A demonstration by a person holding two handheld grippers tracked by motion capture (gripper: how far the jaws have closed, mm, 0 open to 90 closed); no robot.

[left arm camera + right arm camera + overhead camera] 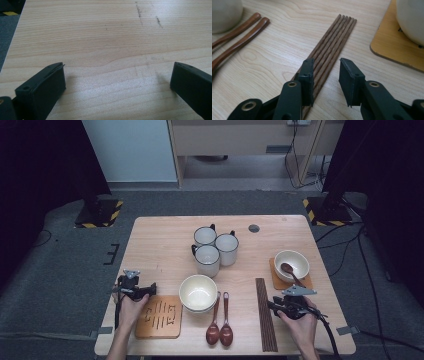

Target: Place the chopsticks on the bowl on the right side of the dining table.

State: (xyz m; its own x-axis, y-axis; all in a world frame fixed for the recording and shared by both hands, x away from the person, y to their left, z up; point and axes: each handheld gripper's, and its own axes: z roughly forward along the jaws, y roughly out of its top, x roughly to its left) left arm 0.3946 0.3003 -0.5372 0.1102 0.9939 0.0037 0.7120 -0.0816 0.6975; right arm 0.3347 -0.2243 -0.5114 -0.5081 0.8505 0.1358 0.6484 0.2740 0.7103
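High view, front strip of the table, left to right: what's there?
left gripper → slotted wooden trivet → two wooden spoons → row of chopsticks → right gripper, jaws over the chopsticks.

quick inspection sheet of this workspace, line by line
surface: light wooden table, faint dark scuffs in the left gripper view
job's things: row of chopsticks lying flat under the right gripper
clutter: three mugs, stacked bowls, two spoons, slotted trivet, bowl with spoon on a coaster
grippers: right jaws part open over the chopsticks, not pressing; left gripper open over bare wood
cables: one trails from the right gripper; more on the floor
surroundings: grey carpet, dark stands with hazard stripes
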